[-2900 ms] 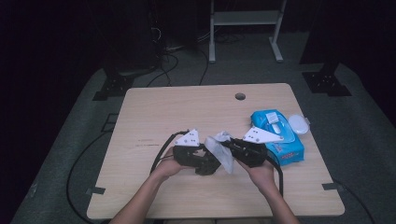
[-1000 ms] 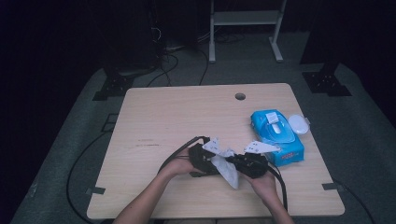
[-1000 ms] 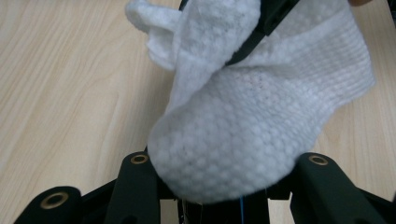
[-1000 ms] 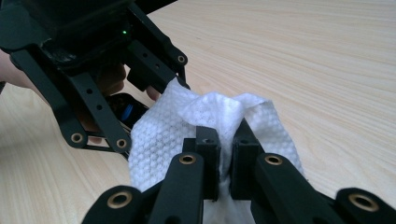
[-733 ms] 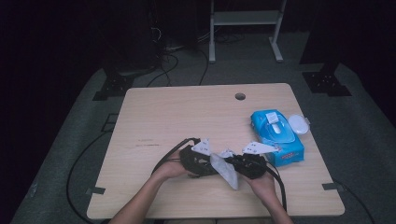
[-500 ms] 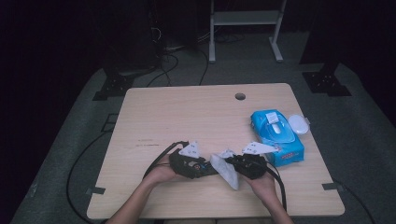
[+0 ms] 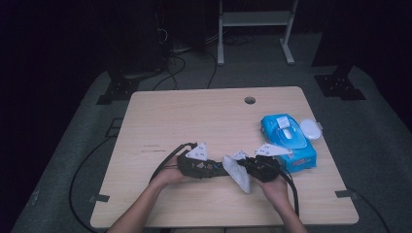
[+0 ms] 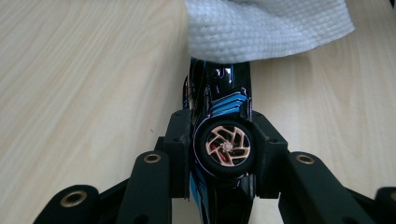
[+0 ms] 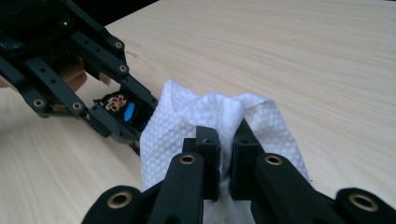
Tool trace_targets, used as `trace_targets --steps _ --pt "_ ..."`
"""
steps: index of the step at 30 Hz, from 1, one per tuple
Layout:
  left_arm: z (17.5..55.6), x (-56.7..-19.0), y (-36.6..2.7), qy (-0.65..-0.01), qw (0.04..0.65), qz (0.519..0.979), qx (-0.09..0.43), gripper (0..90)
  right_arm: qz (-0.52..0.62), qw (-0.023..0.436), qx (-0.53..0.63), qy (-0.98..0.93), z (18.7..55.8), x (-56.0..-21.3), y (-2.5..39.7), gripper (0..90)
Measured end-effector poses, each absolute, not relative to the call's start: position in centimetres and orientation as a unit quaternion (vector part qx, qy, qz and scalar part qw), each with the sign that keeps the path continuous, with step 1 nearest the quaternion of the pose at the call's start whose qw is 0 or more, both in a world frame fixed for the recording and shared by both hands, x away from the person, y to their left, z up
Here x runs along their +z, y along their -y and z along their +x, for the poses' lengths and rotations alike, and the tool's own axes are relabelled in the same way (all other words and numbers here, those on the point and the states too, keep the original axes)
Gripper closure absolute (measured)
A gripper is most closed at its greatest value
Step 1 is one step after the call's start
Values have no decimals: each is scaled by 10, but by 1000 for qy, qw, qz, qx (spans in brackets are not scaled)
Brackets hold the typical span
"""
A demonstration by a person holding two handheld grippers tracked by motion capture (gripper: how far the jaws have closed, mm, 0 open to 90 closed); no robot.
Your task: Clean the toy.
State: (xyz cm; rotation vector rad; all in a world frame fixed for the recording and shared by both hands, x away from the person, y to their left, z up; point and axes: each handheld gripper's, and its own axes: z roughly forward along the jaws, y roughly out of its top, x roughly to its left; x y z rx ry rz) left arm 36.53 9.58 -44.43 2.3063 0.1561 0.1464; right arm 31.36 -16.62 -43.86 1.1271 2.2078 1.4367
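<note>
The toy car (image 8: 219,140) looks small, light and rigid, with a glossy shell that could slip, so the left gripper (image 7: 221,169) takes it across the body at a wheel, its jaws closed snugly on both flanks. It is black with blue streaks and a copper-spoked wheel, held low over the worktop (image 7: 194,116) near its front edge. The wipe (image 9: 219,116) is soft, limp and nearly weightless; the right gripper (image 9: 225,140) pinches a bunched fold of it, jaws almost together, and it drapes against the car's nose. A blue wipes pack (image 7: 291,143) lies just beside the right hand.
</note>
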Motion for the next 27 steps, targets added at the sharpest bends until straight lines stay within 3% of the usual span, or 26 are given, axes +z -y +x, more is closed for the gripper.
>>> trace_targets --steps 12,18,27 --pt "385 -446 -95 -80 410 908 44 646 413 131 498 -751 336 -440 177 843" --pt "389 -439 -106 -113 448 887 10 528 409 136 494 -755 335 -440 176 843" --pt "399 -435 -114 -160 478 863 -25 486 405 138 495 -757 334 -440 176 844"
